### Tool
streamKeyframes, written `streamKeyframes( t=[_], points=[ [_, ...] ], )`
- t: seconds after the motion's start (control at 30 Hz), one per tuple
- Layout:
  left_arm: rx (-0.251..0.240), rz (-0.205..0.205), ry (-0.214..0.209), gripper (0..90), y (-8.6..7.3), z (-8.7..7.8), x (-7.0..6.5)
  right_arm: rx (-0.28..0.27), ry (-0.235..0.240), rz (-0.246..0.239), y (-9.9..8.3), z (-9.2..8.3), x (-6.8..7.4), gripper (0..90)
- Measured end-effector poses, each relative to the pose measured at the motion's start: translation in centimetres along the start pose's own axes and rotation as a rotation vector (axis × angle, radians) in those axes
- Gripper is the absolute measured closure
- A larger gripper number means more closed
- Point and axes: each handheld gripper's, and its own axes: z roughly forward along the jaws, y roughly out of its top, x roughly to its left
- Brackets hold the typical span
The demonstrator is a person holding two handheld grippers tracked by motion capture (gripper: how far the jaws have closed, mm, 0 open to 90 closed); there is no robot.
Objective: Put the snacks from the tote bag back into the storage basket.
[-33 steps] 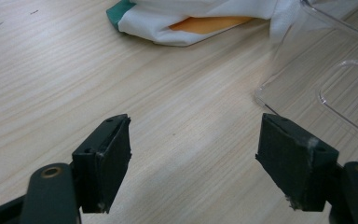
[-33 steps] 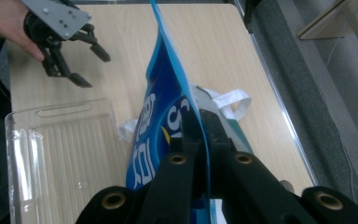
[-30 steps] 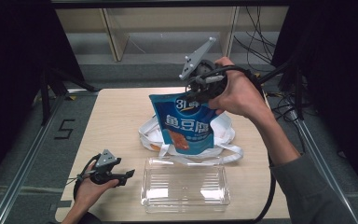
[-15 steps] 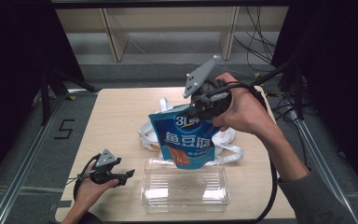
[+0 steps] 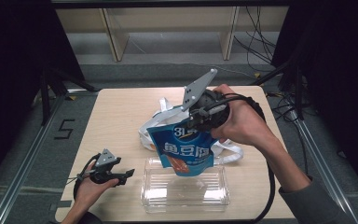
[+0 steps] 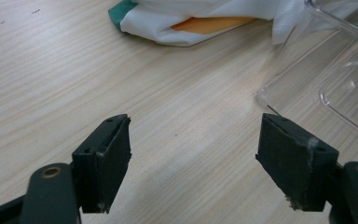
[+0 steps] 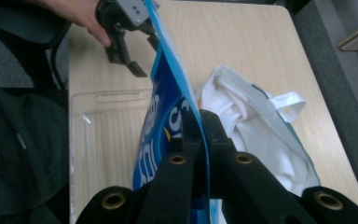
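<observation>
The left gripper rests where it was on the pale wooden table — jaws spread wide, nothing between them, the clear plastic tray just beside it. The blue printed snack pouch has come lower and nearer the person since a second ago; it now hangs over the tray's back edge. The right gripper pinches its top edge. Behind lies a crumpled white cloth bag.
</observation>
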Motion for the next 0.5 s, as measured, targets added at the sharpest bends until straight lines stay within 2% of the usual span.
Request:
streamKeyframes(
  t=[0.17, 0.27, 0.3, 0.37, 0.43, 0.47, 0.5],
  points=[
    [-0.004, 0.005, -0.002, 24.9, 0.0, 0.0, 0.0, -0.004, 0.019, -0.001, 0.1, 0.0, 0.4, 90.0],
    [-0.014, -0.009, 0.009, 24.9, 0.0, 0.1, -0.1, -0.005, 0.02, -0.002, 0.0, 0.2, 0.5, 90.0],
    [-0.004, 0.009, -0.001, 24.9, 0.0, 0.0, 0.0, -0.005, 0.034, -0.008, -0.1, 0.5, 0.7, 90.0],
    [-0.006, 0.003, 0.002, 24.9, 0.0, 0.0, 0.0, -0.009, 0.04, -0.024, -0.3, 0.8, 0.7, 90.0],
    [-0.009, -0.004, 0.007, 24.9, 0.0, 0.0, -0.1, -0.005, 0.037, -0.011, -0.4, 1.0, 0.9, 90.0],
    [-0.009, -0.007, 0.005, 24.9, 0.0, 0.1, -0.1, -0.007, 0.047, -0.022, -0.4, 1.2, 0.9, 90.0],
    [-0.015, -0.006, 0.005, 24.9, 0.0, 0.1, -0.1, 0.0, 0.054, -0.012, -0.5, 1.3, 1.0, 90.0]
  ],
)
